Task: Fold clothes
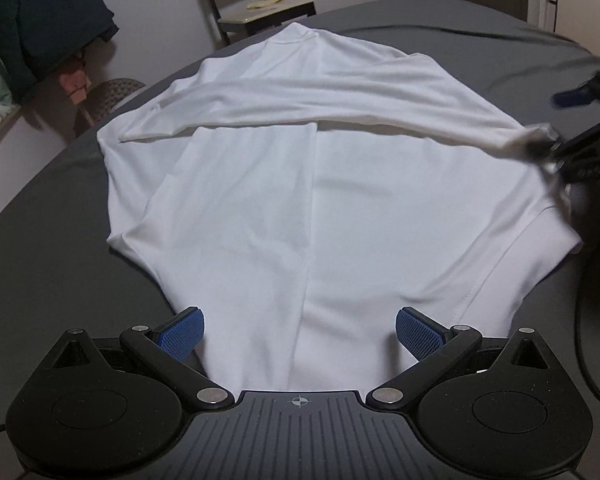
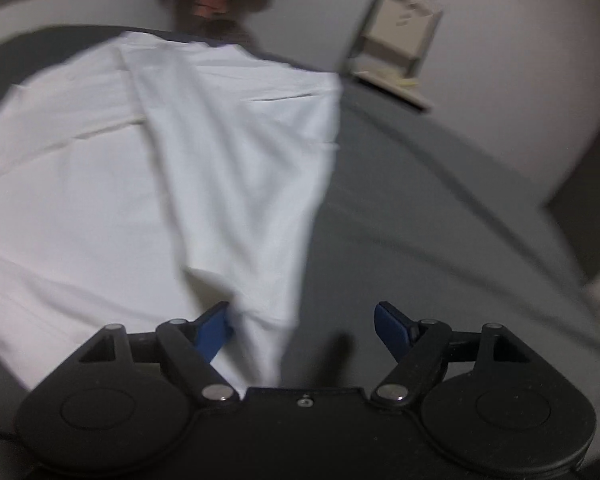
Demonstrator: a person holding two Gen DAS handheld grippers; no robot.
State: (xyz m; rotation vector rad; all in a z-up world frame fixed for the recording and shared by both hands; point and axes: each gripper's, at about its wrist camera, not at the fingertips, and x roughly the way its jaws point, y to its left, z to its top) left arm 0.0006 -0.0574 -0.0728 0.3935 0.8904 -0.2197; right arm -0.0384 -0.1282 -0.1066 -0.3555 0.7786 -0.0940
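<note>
One white long-sleeved shirt [image 1: 300,208] lies spread flat on a bed covered with a dark grey sheet [image 1: 52,248], its body filling the middle of the left wrist view. One sleeve [image 1: 308,108] is drawn crosswise over the upper body of the garment, running from the left side across to the right edge. The left hand-held gripper [image 1: 300,332] sits low over the near hem with its blue-padded fingers [image 1: 182,334] spread wide apart, holding nothing; whether the pads touch the cloth cannot be determined. The right hand-held gripper [image 2: 304,330] appears at the right edge of the left wrist view, level with the sleeve cuff [image 1: 536,140]. In its own view, which is blurred, its fingers stand wide apart, with the cuff end of the sleeve lying between them, nearer the left pad, not clamped. Beyond the bed, a chair [image 1: 260,4] stands against the wall, and dark clothing [image 1: 48,20] hangs at the upper left.
</note>
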